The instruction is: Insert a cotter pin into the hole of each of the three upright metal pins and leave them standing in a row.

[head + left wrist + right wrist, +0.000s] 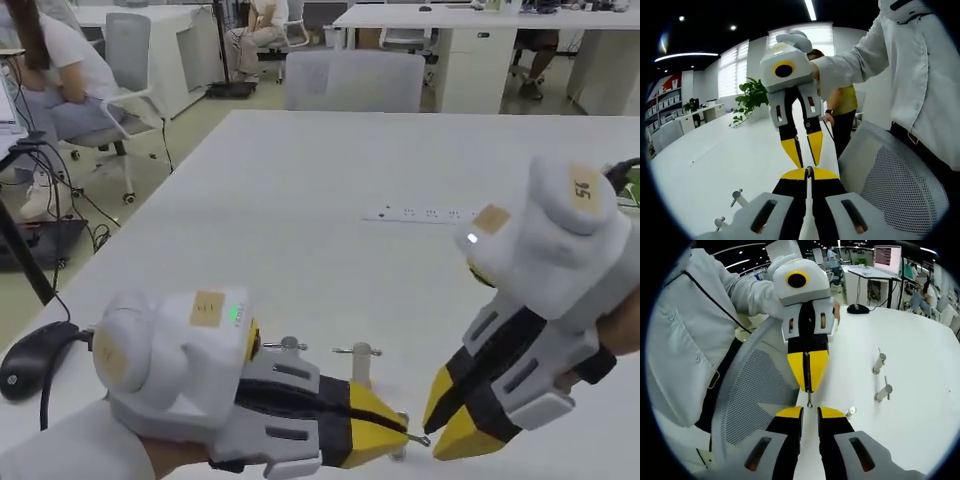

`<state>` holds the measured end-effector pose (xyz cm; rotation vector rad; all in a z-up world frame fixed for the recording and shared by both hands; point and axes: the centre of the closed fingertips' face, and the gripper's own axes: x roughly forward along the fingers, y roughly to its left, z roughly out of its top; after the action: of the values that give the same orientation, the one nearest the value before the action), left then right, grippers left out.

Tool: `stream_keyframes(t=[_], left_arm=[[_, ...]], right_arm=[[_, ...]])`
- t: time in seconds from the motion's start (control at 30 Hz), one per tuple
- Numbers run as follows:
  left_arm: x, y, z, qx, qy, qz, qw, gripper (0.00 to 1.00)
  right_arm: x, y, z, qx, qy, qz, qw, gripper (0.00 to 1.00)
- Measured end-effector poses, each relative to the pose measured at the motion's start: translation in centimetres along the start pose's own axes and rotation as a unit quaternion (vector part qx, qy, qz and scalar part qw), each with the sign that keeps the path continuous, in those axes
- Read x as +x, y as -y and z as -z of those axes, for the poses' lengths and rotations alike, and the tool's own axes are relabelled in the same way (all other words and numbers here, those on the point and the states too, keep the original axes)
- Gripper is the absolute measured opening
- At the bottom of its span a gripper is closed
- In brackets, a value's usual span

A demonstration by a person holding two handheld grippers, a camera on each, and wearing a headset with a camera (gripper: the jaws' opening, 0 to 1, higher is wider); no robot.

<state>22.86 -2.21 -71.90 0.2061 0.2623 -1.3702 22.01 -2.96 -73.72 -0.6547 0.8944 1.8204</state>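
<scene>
Three short, silvery metal pins stand upright in a rough row. The far pin (879, 362) and the middle pin (883, 392) each carry a thin wire through the hole near the top, sticking out on both sides, while the near pin (850, 411) shows a bare, rounded top. A thin grey wire cotter pin (810, 402) is pinched in the closed tips of the left gripper (809, 389), its free end poking out beyond them, close beside the near pin but apart from it.

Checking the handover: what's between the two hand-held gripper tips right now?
A thin cotter pin, sticking out of the shut left hand-held gripper toward the open right hand-held gripper. Clearest in the right gripper view.
</scene>
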Motion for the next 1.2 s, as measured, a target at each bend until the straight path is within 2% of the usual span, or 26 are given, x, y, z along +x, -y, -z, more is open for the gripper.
stream_keyframes(t=[0.1, 0.17, 0.23, 0.3, 0.33, 0.5, 0.53, 0.63, 0.77, 0.9, 1.03, 1.2], left_arm=[[0.1, 0.4, -0.2, 0.002, 0.004, 0.010, 0.9999, 0.00], [0.1, 0.8, -0.5, 0.004, 0.010, 0.020, 0.9997, 0.00], [0.2, 1.0, -0.5, 0.010, 0.006, 0.025, 0.9996, 0.00], [0.2, 1.3, -0.6, 0.012, 0.008, 0.031, 0.9994, 0.00], [0.2, 1.3, -0.7, 0.015, 0.009, 0.033, 0.9993, 0.00], [0.3, 2.1, -1.0, 0.023, 0.011, 0.050, 0.9984, 0.00], [0.3, 2.2, -1.1, 0.023, 0.012, 0.052, 0.9983, 0.00], [0.3, 2.3, -1.2, 0.026, 0.013, 0.055, 0.9981, 0.00], [0.3, 2.6, -1.3, 0.030, 0.015, 0.063, 0.9974, 0.00], [0.4, 2.6, -1.4, 0.032, 0.013, 0.064, 0.9973, 0.00], [0.4, 2.4, -1.1, 0.026, 0.007, 0.058, 0.9980, 0.00], [0.5, 2.2, -0.8, 0.016, 0.006, 0.054, 0.9984, 0.00]], right_arm=[[0.2, -1.0, -0.1, 0.012, 0.008, -0.034, 0.9993, 0.13], [0.1, -0.8, 0.1, 0.014, 0.010, -0.048, 0.9987, 0.14], [0.2, -1.1, 0.1, 0.019, 0.013, -0.060, 0.9980, 0.14], [0.2, -1.9, 0.0, 0.030, 0.018, -0.084, 0.9958, 0.14], [0.1, -1.8, 0.1, 0.034, 0.020, -0.093, 0.9949, 0.14], [0.0, -1.8, 0.1, 0.045, 0.033, -0.112, 0.9922, 0.12], [0.0, -2.2, 0.0, 0.054, 0.035, -0.122, 0.9905, 0.12], [0.0, -2.3, 0.0, 0.052, 0.034, -0.123, 0.9904, 0.10], [-0.1, -3.2, -0.2, 0.054, 0.037, -0.146, 0.9870, 0.07], [0.0, -3.4, -0.3, 0.055, 0.039, -0.147, 0.9868, 0.06], [0.1, -2.9, -0.3, 0.028, 0.035, -0.120, 0.9918, 0.06], [0.1, -3.0, -0.3, 0.009, 0.024, -0.100, 0.9947, 0.04]])
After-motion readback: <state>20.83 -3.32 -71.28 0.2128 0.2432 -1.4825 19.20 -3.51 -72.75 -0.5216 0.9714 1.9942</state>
